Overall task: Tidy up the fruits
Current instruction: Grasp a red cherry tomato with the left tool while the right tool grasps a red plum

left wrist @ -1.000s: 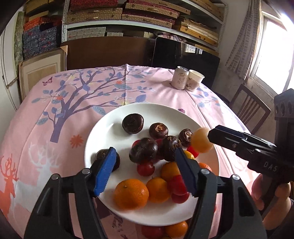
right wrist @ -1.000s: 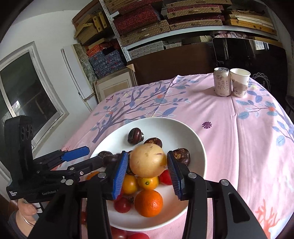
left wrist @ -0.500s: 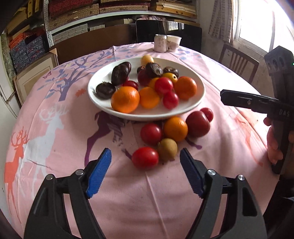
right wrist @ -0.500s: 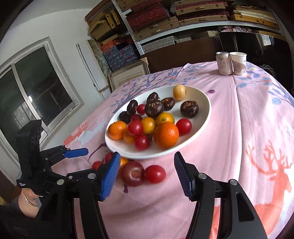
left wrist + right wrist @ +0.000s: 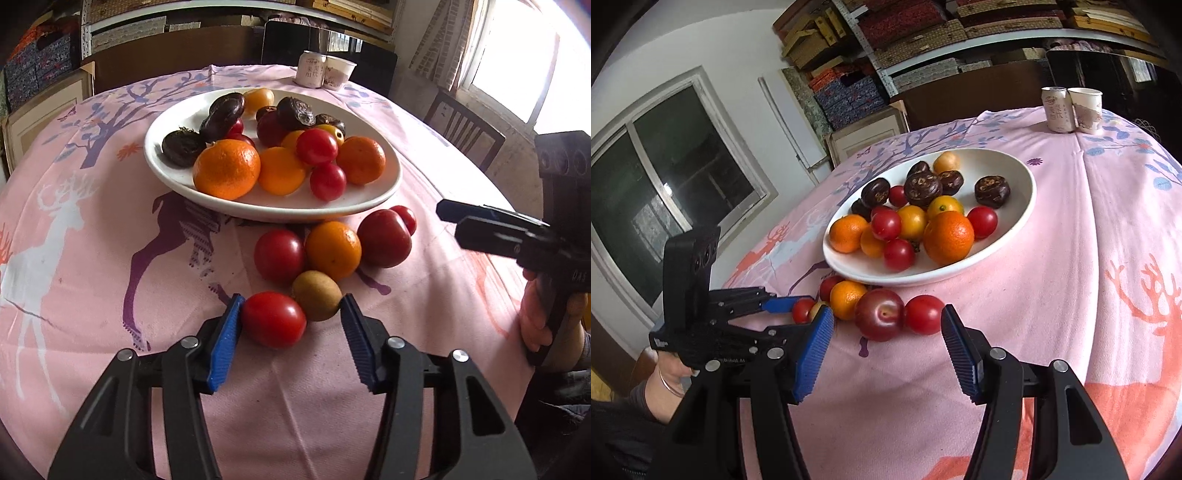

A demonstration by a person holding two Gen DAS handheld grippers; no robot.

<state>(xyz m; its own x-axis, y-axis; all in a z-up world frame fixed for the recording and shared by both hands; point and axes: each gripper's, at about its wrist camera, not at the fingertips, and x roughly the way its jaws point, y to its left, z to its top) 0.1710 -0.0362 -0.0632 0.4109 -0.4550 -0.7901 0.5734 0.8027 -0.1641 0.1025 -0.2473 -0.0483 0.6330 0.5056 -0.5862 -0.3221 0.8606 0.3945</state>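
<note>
Both tools spread: left tool (image 5: 291, 334) straddles a tomato (image 5: 273, 319) beside a kiwi (image 5: 316, 295); right tool (image 5: 886, 343) faces a plum (image 5: 879, 314).

So the right claw (image 5: 886, 345) dropped its yellow fruit (image 5: 946, 161) on the plate (image 5: 1019, 221) and backed off empty. Left claw (image 5: 290, 341) pulled back too, now straddling a red tomato (image 5: 273, 319) on the desk.
</note>
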